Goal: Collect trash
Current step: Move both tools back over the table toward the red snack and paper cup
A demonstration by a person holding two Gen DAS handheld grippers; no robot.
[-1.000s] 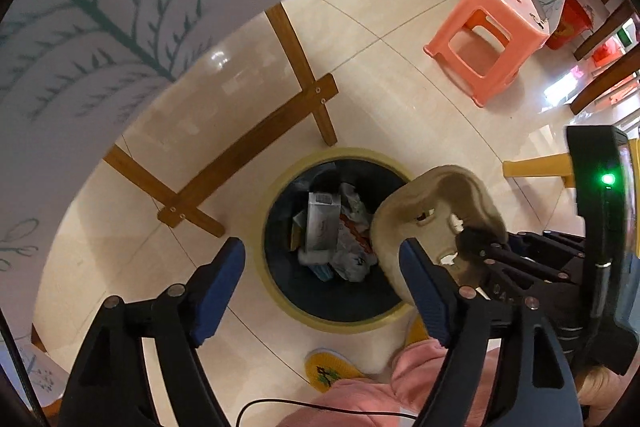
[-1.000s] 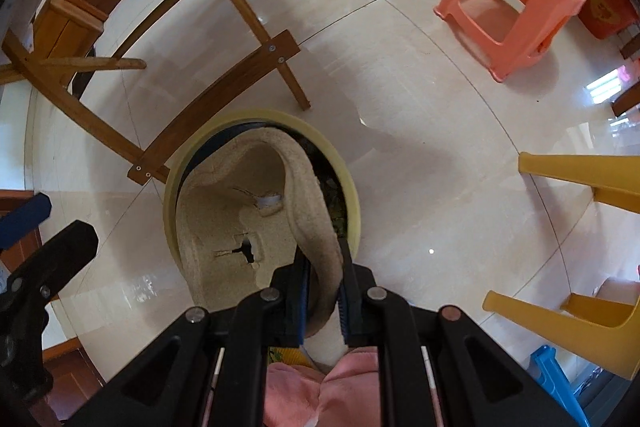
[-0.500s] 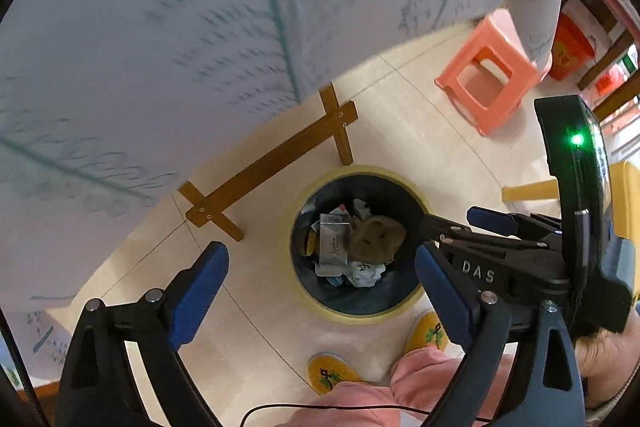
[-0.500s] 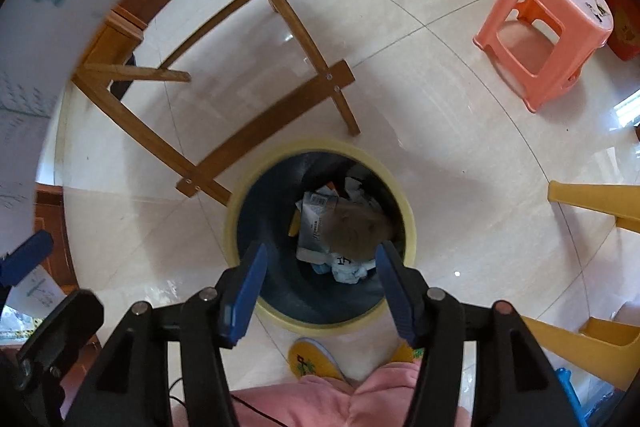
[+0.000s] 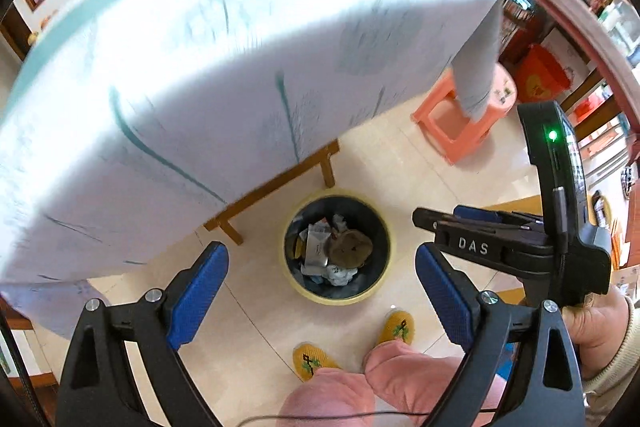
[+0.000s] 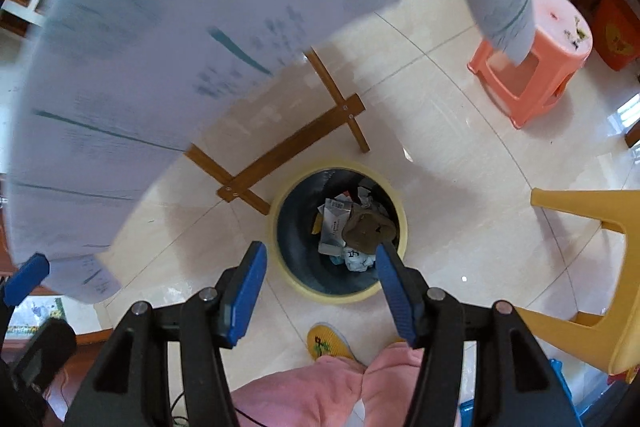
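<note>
Both empty, spread wide above the bin (image 6: 338,231): left gripper (image 5: 322,291) and right gripper (image 6: 320,277). Brown pulp tray (image 6: 368,229) lying in the bin atop other trash. Risk ahead: snagging the hanging tablecloth (image 5: 240,67) while rising toward the table.

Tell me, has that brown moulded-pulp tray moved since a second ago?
Yes. The brown pulp tray left the right gripper, now open, and dropped down into the yellow-rimmed bin beside the wooden table foot.
</note>
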